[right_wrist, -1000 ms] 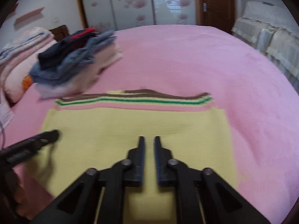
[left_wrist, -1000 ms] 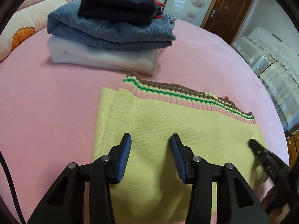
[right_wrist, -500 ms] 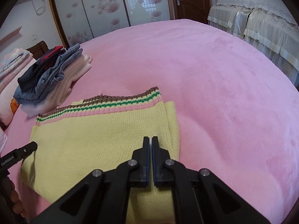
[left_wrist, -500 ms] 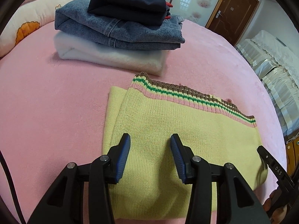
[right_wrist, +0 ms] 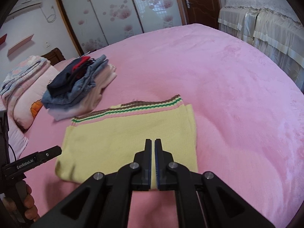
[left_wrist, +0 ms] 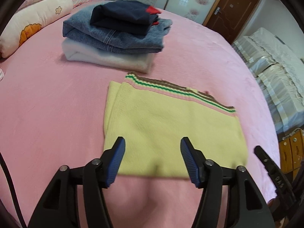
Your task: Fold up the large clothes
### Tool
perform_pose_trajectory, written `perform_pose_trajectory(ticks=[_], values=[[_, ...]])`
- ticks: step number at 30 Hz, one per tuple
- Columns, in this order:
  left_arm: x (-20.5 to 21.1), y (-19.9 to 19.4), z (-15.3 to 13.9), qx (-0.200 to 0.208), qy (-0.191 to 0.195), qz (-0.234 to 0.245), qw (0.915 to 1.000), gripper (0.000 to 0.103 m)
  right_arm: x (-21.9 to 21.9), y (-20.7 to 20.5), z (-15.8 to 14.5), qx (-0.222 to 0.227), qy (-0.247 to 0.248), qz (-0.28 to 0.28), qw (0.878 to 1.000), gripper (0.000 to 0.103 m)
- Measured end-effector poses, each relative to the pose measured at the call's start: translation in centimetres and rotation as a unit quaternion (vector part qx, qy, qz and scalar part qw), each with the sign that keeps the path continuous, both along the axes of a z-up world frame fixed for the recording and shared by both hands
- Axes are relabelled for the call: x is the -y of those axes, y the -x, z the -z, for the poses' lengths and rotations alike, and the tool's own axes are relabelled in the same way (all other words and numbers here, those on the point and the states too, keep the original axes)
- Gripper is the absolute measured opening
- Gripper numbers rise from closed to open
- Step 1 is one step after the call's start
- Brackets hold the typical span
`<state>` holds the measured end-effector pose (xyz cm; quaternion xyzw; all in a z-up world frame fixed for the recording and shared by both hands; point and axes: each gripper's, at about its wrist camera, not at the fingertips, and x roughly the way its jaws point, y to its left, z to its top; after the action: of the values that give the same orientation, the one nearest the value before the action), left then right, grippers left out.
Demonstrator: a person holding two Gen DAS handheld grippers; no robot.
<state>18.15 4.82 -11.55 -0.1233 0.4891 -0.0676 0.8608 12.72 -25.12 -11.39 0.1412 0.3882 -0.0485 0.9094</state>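
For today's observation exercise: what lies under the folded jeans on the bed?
A folded white garment lies under the jeans, resting on the pink bedcover. Only its edges show; its middle is covered.

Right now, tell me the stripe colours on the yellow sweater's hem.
Brown, cream, green and pink on the sweater hem; clearest in the left wrist view.

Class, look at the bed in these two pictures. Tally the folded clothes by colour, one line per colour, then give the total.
Yellow: 1, the sweater with a striped hem, lying apart from the stack
Navy: 1, top of the stack
Blue denim: 1, the jeans in the middle
White: 1, the bottom garment
Total: 4
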Motion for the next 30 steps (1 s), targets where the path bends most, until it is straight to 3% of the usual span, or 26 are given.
perform_pose_trajectory(ticks=[6, 15, 21, 27, 30], values=[[0.3, 4.2, -3.1, 0.024, 0.008, 0.021, 0.9994, 0.069, -2.5, 3.4, -2.1, 0.024, 0.008, -0.014, 1.000, 0.029], [-0.6, 7.6, -4.5, 0.038, 0.030, 0.030, 0.9984, 0.070, -5.4, 6.9, -3.9, 0.055, 0.007, -0.049, 0.997, 0.029], [-1.0, 8.7, -1.7, 0.024, 0.058, 0.024, 0.9977, 0.070, -7.8, 7.7, -3.1, 0.061, 0.026, -0.076, 0.995, 0.029], [-2.0, 8.5, 3.8, -0.014, 0.165, 0.013, 0.9862, 0.070, -8.8, 8.0, -0.9, 0.047, 0.033, -0.085, 0.995, 0.029], [-2.7, 8.0, 6.6, -0.034, 0.197, -0.002, 0.9797, 0.070, -8.8, 7.7, 0.4, 0.035, 0.036, -0.083, 0.995, 0.029]])
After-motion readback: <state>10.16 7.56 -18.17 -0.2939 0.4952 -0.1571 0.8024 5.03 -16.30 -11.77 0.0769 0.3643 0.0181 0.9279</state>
